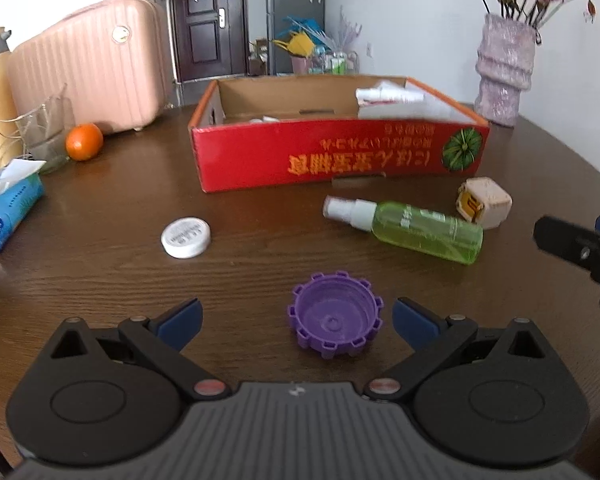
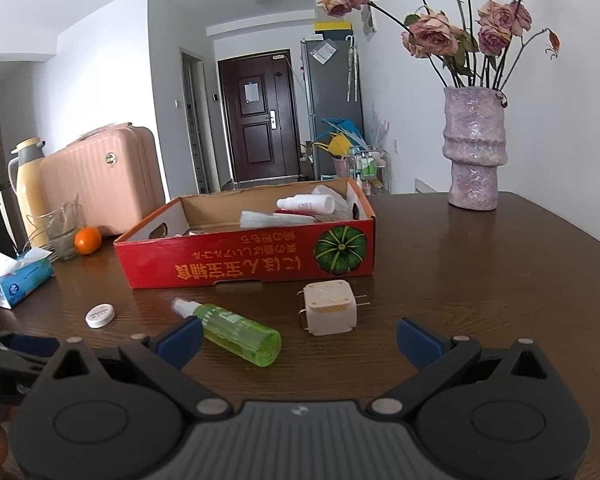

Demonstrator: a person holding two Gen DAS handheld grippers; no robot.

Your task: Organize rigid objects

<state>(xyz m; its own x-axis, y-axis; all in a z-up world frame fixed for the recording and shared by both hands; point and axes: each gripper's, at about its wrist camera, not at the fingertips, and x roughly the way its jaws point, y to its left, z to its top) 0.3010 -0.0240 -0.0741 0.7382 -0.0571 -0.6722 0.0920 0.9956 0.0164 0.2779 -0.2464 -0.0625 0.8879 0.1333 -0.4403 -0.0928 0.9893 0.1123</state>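
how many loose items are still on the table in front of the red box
4: purple cap between the left gripper fingers, white lid to its left, green spray bottle and beige plug near the box.

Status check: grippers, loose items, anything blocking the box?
Left gripper and right gripper open, empty. Purple cap between left fingers, on table. Green bottle, plug loose before red box. Nothing blocking.

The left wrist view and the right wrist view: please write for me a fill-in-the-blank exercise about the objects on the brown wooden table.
1. The purple ridged plastic cap lies between the fingers of the ____ gripper.
2. The green transparent spray bottle lies on its ____.
3. The red cardboard box has a green ____ printed on it.
4. Both grippers are ____.

Missing words: left; side; pumpkin; open
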